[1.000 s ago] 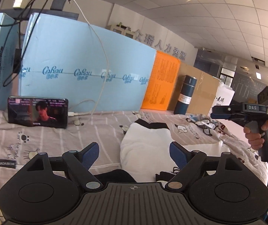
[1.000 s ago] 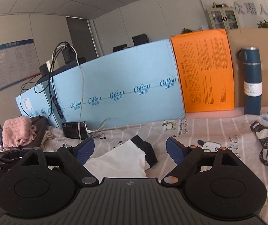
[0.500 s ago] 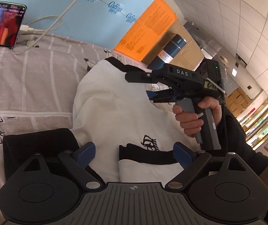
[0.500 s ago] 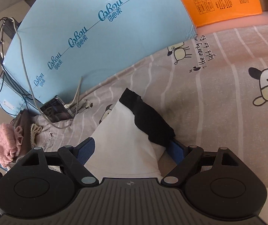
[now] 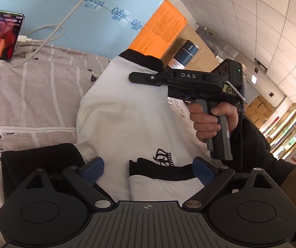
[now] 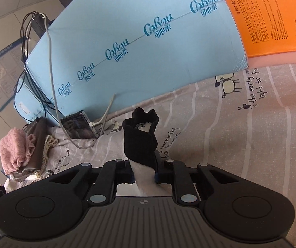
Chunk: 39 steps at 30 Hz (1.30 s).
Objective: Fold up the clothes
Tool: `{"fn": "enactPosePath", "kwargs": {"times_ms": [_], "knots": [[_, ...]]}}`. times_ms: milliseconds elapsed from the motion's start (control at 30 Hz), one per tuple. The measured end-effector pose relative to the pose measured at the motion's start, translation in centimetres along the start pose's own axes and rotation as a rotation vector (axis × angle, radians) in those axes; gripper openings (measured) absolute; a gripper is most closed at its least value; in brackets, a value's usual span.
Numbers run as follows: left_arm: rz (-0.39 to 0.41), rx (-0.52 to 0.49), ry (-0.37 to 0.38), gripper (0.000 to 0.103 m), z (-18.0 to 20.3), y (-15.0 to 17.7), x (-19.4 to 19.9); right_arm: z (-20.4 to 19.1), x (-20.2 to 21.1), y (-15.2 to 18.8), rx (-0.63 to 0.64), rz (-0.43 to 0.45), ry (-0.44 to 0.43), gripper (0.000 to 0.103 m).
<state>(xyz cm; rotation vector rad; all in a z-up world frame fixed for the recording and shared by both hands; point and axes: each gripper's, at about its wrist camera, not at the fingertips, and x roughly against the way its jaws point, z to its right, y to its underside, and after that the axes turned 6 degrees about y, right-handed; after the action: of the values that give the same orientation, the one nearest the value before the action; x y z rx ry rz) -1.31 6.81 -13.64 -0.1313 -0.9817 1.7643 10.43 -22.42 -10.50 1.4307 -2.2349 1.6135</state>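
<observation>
White shirt (image 5: 127,111) lying on striped sheet (image 5: 34,95). Right gripper (image 6: 143,175) closing, pinching black cuff (image 6: 140,142); thin bite, risking slipping. Left gripper (image 5: 148,167) gaping wide, straddling black hem (image 5: 160,170), gripping nothing.

A bed (image 5: 34,95) with a grey striped cartoon-print sheet carries everything. A white T-shirt (image 5: 127,119) with black trim lies on it, straight ahead of the left tongs. A phone (image 5: 0,34) stands far ahead to their left. Left of the right tongs, pink knitwear (image 6: 13,148) sits bunched.
</observation>
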Motion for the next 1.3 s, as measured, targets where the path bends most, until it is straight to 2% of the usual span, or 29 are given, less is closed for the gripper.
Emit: {"fn": "enactPosePath", "kwargs": {"times_ms": [167, 333, 400, 467, 500, 567, 633, 667, 733, 867, 967, 1133, 1233, 1267, 1300], "knots": [[0.142, 0.247, 0.164, 0.095, -2.0, -0.6, 2.5, -3.8, 4.0, 1.1, 0.277, 0.102, -0.061, 0.014], [0.225, 0.372, 0.263, 0.095, -2.3, -0.3, 3.6, -7.7, 7.9, 4.9, 0.612, 0.148, -0.123, 0.014], [0.24, 0.414, 0.295, 0.095, -2.4, 0.0, 3.7, -8.9, 8.8, 6.9, 0.743, 0.139, -0.142, 0.014], [0.241, 0.452, 0.305, 0.095, -2.4, 0.6, 3.7, -9.7, 9.2, 9.0, 0.861, 0.09, -0.162, 0.014], [0.239, 0.469, 0.306, 0.095, -2.5, 0.9, 3.6, -10.0, 9.2, 9.8, 0.898, 0.057, -0.17, 0.014], [0.219, 0.483, 0.287, 0.095, -2.5, 1.3, 3.0, -10.2, 9.0, 11.0, 0.934, -0.013, -0.183, 0.021], [0.196, 0.476, 0.254, 0.095, -2.4, 1.6, 2.5, -10.1, 9.0, 11.7, 0.91, -0.072, -0.205, 0.053], [0.186, 0.469, 0.239, 0.095, -2.3, 1.7, 2.2, -10.1, 9.3, 11.9, 0.891, -0.075, -0.216, 0.056], [0.177, 0.439, 0.221, 0.095, -1.9, 1.7, 2.0, -10.0, 10.5, 12.0, 0.855, -0.041, -0.215, 0.059], [0.152, 0.376, 0.185, 0.095, -1.2, 1.8, 1.4, -8.9, 15.7, 12.1, 0.728, 0.14, -0.126, 0.067], [0.116, 0.298, 0.141, 0.095, -0.2, 1.9, 1.1, -6.9, 20.4, 12.0, 0.6, 0.283, 0.025, 0.069], [0.052, 0.171, 0.047, 0.095, 1.5, 2.1, 0.4, -2.3, 27.3, 11.3, 0.296, 0.455, 0.37, 0.072], [0.018, 0.115, -0.025, 0.092, 2.4, 2.1, -0.1, 0.4, 29.5, 10.3, 0.067, 0.482, 0.474, 0.072], [0.01, 0.079, -0.062, 0.087, 2.9, 2.1, -0.3, 1.2, 29.6, 9.9, 0.007, 0.472, 0.479, 0.072], [0.004, 0.041, -0.101, 0.078, 3.4, 2.2, -0.4, 1.9, 29.2, 9.4, -0.052, 0.455, 0.477, 0.072]]}}
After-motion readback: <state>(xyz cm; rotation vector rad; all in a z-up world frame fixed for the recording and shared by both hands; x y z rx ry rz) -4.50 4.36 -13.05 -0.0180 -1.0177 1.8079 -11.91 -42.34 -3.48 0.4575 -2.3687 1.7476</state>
